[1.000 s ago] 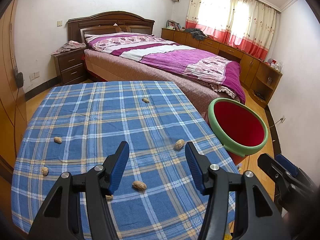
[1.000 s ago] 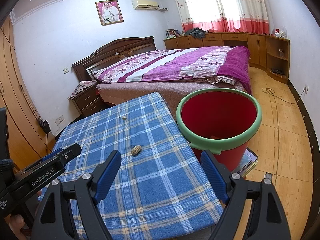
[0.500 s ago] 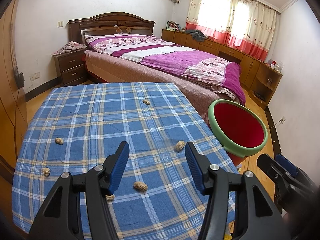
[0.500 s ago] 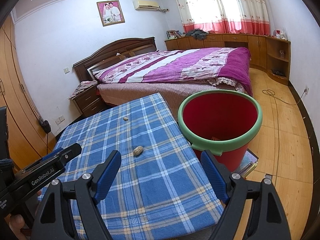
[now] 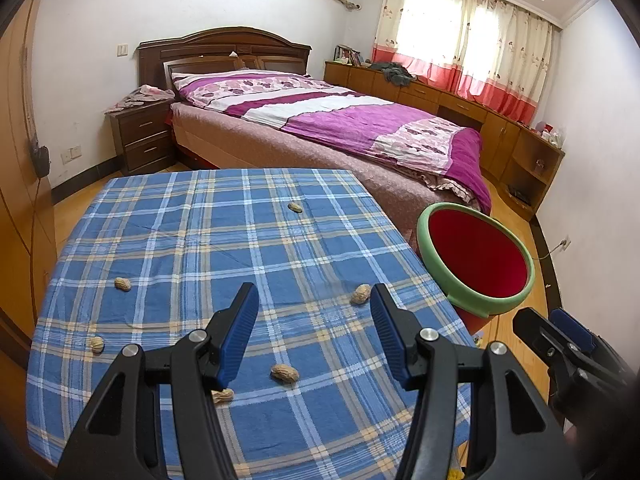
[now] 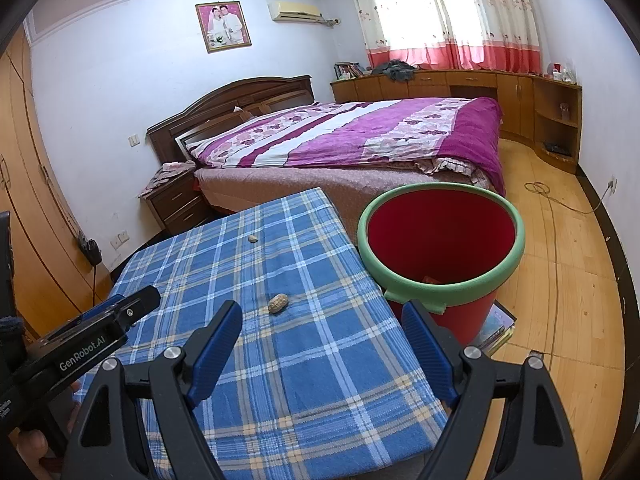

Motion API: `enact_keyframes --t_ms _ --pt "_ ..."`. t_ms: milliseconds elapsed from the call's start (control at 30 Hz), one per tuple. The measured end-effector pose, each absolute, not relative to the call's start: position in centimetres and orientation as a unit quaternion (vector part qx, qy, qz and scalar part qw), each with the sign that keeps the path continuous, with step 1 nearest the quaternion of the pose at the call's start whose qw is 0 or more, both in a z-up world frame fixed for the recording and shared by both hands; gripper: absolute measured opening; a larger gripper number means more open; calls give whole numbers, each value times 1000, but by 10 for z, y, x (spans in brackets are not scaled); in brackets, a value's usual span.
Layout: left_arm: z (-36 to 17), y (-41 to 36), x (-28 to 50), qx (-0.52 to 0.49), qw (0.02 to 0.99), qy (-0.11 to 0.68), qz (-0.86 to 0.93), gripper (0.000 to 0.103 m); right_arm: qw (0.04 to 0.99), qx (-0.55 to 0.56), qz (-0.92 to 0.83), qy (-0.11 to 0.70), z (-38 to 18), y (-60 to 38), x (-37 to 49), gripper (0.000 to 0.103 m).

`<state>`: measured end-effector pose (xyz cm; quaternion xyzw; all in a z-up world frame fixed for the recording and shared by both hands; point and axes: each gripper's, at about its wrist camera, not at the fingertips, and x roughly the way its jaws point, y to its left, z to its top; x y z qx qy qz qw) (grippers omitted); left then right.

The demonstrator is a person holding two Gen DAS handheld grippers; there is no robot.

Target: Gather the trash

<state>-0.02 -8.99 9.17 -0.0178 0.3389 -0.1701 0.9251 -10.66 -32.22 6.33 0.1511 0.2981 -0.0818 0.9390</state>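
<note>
Several peanut shells lie scattered on a blue plaid tablecloth (image 5: 192,240). One shell (image 5: 285,373) lies just below and between my left gripper's (image 5: 313,328) blue pads, another (image 5: 361,293) is near the right pad, and a third (image 5: 222,395) is half hidden behind the left finger. That gripper is open, hovering above the cloth with nothing in it. My right gripper (image 6: 322,344) is open too, over the table's right part, with a shell (image 6: 277,303) ahead of it. A red bucket with a green rim (image 6: 440,248) stands on the floor beside the table's right edge.
More shells lie at the cloth's left (image 5: 122,283) (image 5: 97,344) and far side (image 5: 295,207). A bed with a purple cover (image 5: 360,128) stands beyond the table, a nightstand (image 5: 144,136) to its left. Books (image 6: 496,328) lie under the bucket. A cable (image 6: 560,200) runs across the wooden floor.
</note>
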Motion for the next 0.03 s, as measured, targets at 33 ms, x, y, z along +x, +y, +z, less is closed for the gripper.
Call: enact_keyframes --t_ms 33 --pt "93 -89 1 -18 925 340 -169 58 939 151 -82 298 63 -322 -107 84"
